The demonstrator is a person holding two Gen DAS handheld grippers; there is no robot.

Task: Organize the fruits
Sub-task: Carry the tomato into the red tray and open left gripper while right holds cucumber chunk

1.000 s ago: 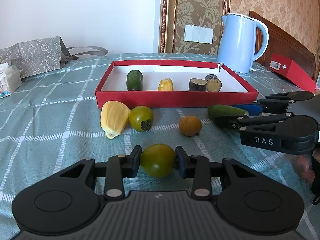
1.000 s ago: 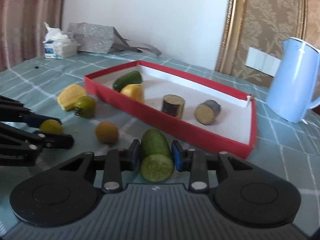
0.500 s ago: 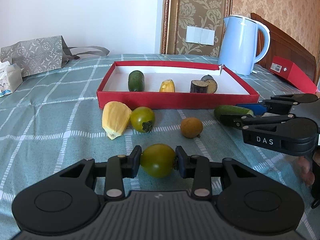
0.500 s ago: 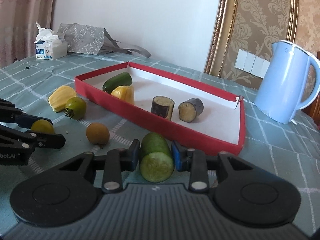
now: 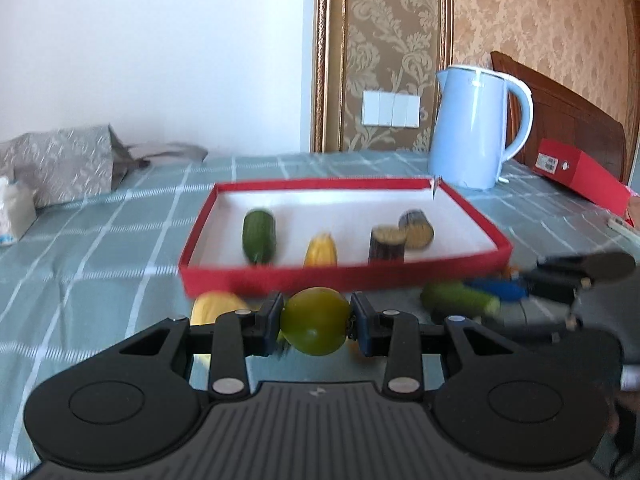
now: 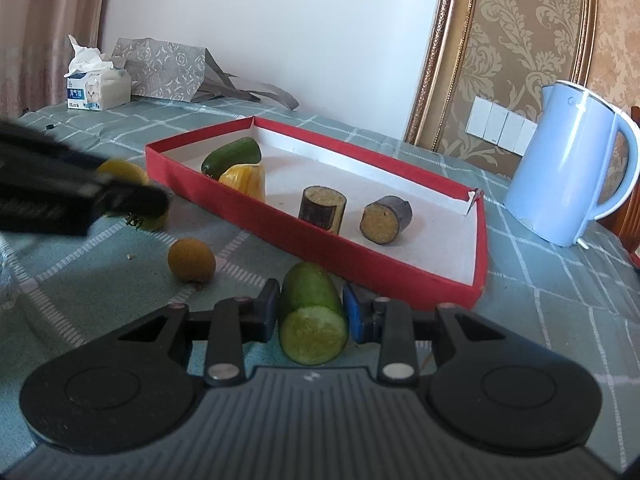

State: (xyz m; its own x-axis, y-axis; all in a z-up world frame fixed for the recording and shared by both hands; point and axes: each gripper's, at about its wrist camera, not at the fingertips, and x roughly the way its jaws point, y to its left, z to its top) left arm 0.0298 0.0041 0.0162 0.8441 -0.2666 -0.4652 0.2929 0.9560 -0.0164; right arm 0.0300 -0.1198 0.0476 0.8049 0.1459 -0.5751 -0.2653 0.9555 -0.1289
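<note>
My left gripper (image 5: pixel 316 320) is shut on a green tomato (image 5: pixel 315 321) and holds it above the cloth, in front of the red tray (image 5: pixel 340 276). My right gripper (image 6: pixel 310 312) is shut on a cut cucumber piece (image 6: pixel 312 312), close to the tray's near wall (image 6: pixel 360 256). In the tray lie a cucumber piece (image 5: pixel 259 235), a yellow jackfruit piece (image 5: pixel 320 250) and two dark cut stubs (image 5: pixel 387 243). On the cloth lie a small orange fruit (image 6: pixel 191 260), a yellow piece (image 5: pixel 218 306) and another tomato, partly hidden (image 6: pixel 154 220).
A light blue kettle (image 5: pixel 476 128) stands behind the tray at the right. A red box (image 5: pixel 580 178) lies at the far right. A grey paper bag (image 6: pixel 168 70) and a tissue box (image 6: pixel 98 88) sit at the far left of the checked cloth.
My left gripper has lifted the green tomato off the cloth and moved toward the tray. My right gripper has moved slightly up with the cucumber piece.
</note>
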